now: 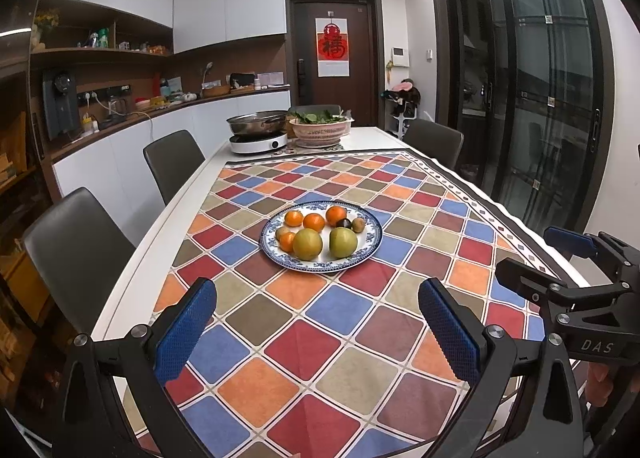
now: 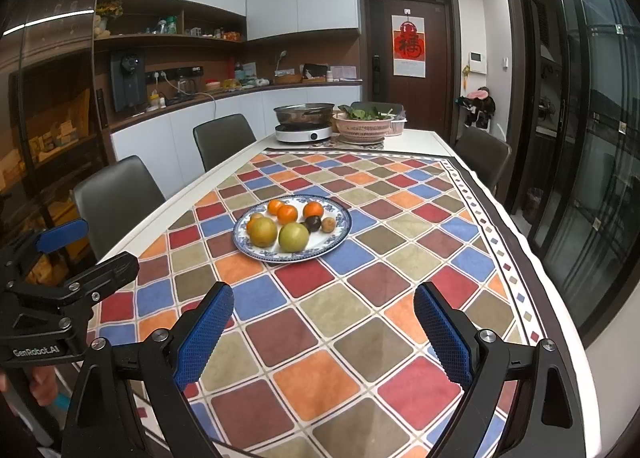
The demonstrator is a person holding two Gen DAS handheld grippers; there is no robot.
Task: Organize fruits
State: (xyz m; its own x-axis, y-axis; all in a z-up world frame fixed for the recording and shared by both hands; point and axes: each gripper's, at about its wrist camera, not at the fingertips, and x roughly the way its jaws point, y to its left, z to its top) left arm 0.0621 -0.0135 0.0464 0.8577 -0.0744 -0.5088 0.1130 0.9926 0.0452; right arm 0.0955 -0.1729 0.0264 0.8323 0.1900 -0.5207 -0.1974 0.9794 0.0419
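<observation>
A blue-and-white plate (image 1: 370,244) (image 2: 340,236) sits mid-table on the checkered cloth. It holds several fruits: two large yellow-green ones (image 1: 307,244) (image 1: 343,242), small oranges (image 1: 336,215), a dark round fruit (image 1: 343,223) and small brownish ones (image 1: 358,224). My left gripper (image 1: 318,300) is open and empty, above the cloth well short of the plate. My right gripper (image 2: 324,304) is open and empty, also short of the plate. The right gripper shows at the right edge of the left wrist view (image 1: 532,254); the left gripper shows at the left edge of the right wrist view (image 2: 100,246).
At the table's far end stand an induction cooker with a steel pot (image 1: 259,140) and a pink colander of greens (image 1: 320,129). Dark chairs (image 1: 80,254) line the left side, one chair (image 1: 434,140) the right. Counter and cabinets lie left, glass doors right.
</observation>
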